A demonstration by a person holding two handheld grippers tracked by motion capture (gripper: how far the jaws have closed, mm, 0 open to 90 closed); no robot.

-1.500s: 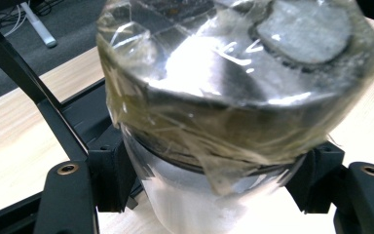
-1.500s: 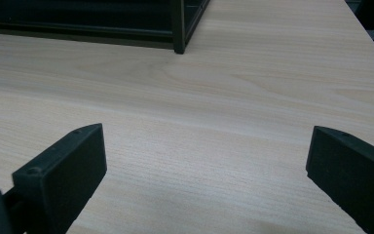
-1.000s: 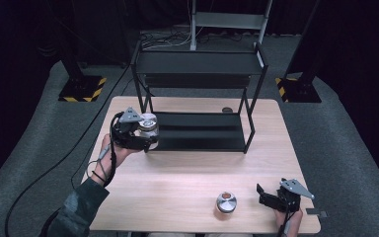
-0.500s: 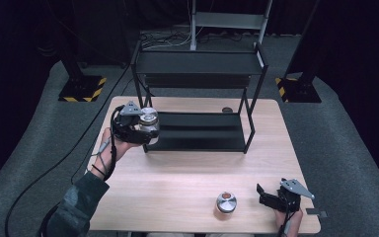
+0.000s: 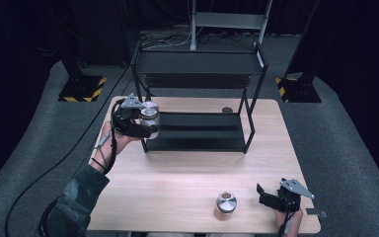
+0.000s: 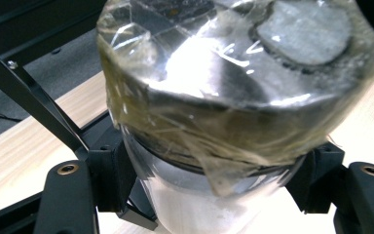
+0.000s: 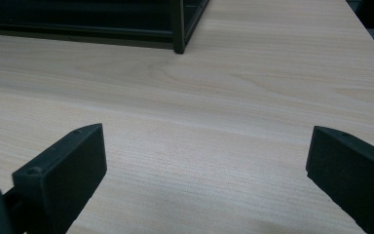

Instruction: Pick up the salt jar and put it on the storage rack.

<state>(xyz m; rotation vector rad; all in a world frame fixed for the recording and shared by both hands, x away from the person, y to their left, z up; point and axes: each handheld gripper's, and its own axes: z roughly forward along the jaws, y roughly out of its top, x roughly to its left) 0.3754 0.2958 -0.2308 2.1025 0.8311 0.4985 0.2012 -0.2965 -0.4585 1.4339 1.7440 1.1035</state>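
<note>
Clamped in the left tool (image 5: 145,123), the tape-wrapped glass jar (image 5: 149,114) has risen slightly at the black shelf rack's (image 5: 197,61) left end, likely bound for a shelf, while the right tool (image 5: 265,196) rests wide open.

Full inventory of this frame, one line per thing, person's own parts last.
Jar: 1, clear glass with a silver lid under clear tape, held in the left tongs off the table at the rack's left front corner.
Second jar: 1, silver lid, amber below, upright on the table near its front edge, left of the right tongs.
Rack: 1, black metal, two shelves, at the back of the table.
Small round thing: 1, dark, on the table behind the rack; too small to identify.
Table: 1, light wood.
Floor stands: 2, black with yellow-black striped bases, left and right behind the table.
Left tongs: black, shut on the jar.
Right tongs: black, jaws wide apart over bare table.
</note>
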